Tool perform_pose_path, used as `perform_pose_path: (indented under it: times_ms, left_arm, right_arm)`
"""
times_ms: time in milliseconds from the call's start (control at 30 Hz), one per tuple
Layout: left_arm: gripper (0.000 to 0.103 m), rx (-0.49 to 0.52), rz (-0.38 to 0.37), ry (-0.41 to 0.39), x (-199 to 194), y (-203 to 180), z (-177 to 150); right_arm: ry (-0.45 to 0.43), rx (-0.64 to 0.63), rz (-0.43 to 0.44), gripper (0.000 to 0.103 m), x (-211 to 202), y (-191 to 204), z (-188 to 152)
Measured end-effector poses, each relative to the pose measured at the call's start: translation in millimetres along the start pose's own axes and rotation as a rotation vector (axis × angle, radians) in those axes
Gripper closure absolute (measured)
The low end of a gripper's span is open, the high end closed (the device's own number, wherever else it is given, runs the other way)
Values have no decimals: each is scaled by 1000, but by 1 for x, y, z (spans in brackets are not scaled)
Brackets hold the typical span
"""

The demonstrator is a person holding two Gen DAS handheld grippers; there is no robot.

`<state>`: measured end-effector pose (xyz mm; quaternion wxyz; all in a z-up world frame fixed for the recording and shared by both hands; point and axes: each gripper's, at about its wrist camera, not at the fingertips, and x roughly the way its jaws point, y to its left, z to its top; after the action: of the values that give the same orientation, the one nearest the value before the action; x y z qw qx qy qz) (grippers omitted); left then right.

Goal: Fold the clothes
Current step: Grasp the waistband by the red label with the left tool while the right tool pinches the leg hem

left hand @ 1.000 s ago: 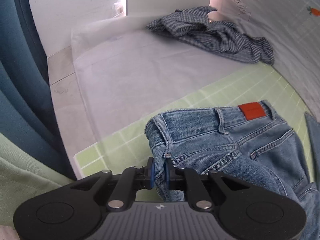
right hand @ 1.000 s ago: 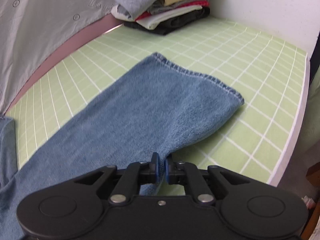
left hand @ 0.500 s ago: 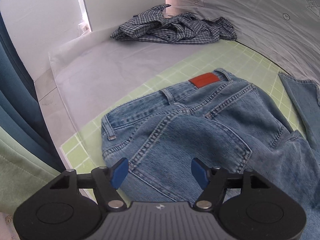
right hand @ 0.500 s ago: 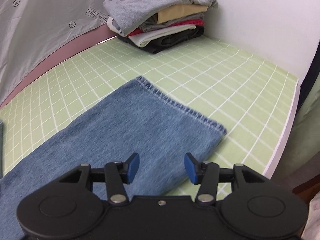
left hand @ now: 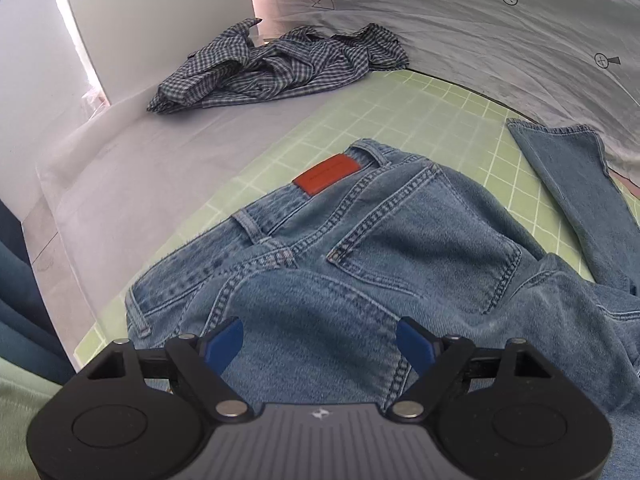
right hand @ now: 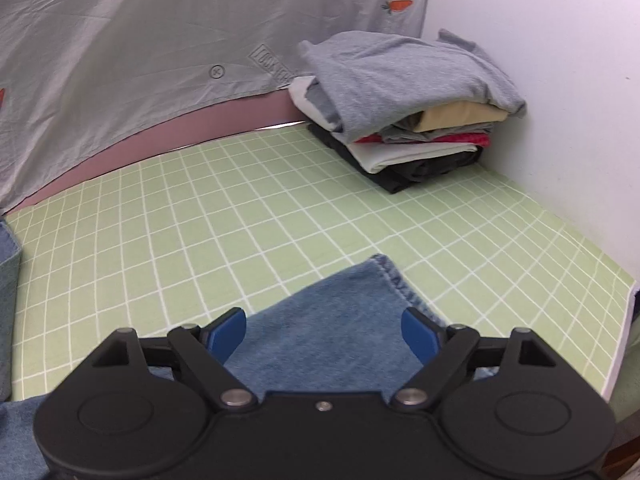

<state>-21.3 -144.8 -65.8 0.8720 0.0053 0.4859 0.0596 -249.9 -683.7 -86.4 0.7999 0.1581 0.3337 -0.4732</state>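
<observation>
The jeans (left hand: 360, 248) are lying sideways: waist under the wide-open, empty left claw (left hand: 319, 340), leg hem (right hand: 394, 280) reaching up between the wide-open, empty right claw (right hand: 323, 330).

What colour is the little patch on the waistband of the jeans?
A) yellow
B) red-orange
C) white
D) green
B: the left wrist view shows a red-orange patch sewn on the waistband of the jeans, just above the back pocket.
</observation>
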Motion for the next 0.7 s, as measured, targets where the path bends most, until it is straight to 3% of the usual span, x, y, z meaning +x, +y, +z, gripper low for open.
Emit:
perform_pose_path:
  times_ms: [267,567,700]
  left_arm:
    - [18,32,-20,17,49,-17,54]
    - [17,138,-32,73,114,-72,99]
    - [17,145,-34,89,128,-83,105]
  right_arm:
    - [18,-84,167,17,38,123,37]
    - [107,-220,383,17,92,274,59]
    - [149,-268,454,26,107,312,59]
